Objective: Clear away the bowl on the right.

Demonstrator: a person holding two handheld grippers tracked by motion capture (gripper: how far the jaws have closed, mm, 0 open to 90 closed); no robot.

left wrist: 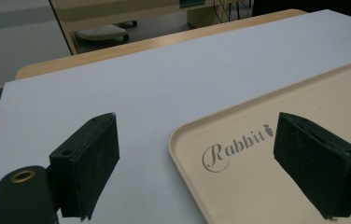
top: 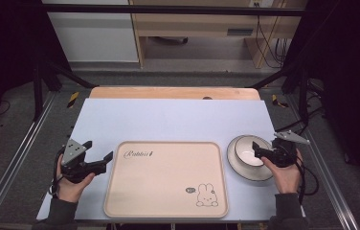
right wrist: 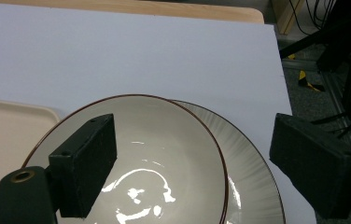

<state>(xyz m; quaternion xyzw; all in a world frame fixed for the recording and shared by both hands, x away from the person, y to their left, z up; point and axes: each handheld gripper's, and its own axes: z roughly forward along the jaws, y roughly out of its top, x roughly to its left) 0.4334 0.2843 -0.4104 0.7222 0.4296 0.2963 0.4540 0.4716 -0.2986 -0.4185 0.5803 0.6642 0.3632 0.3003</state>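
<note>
Hovering: right gripper [top: 259, 152] spread over bowl [right wrist: 164, 154] (on plate [right wrist: 253, 186]) | left gripper [top: 100, 160] spread beside tray [top: 168, 211]

Grey floor [top: 15, 124] surrounds the table; a wooden cabinet [top: 192, 24] stands behind.

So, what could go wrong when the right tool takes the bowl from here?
The bowl sits loose in the ribbed plate, so a lift may drag or tip the plate. The right tool straddles the rim with open jaws; glossy glaze could slip. The plate lies near the table edge.
</note>
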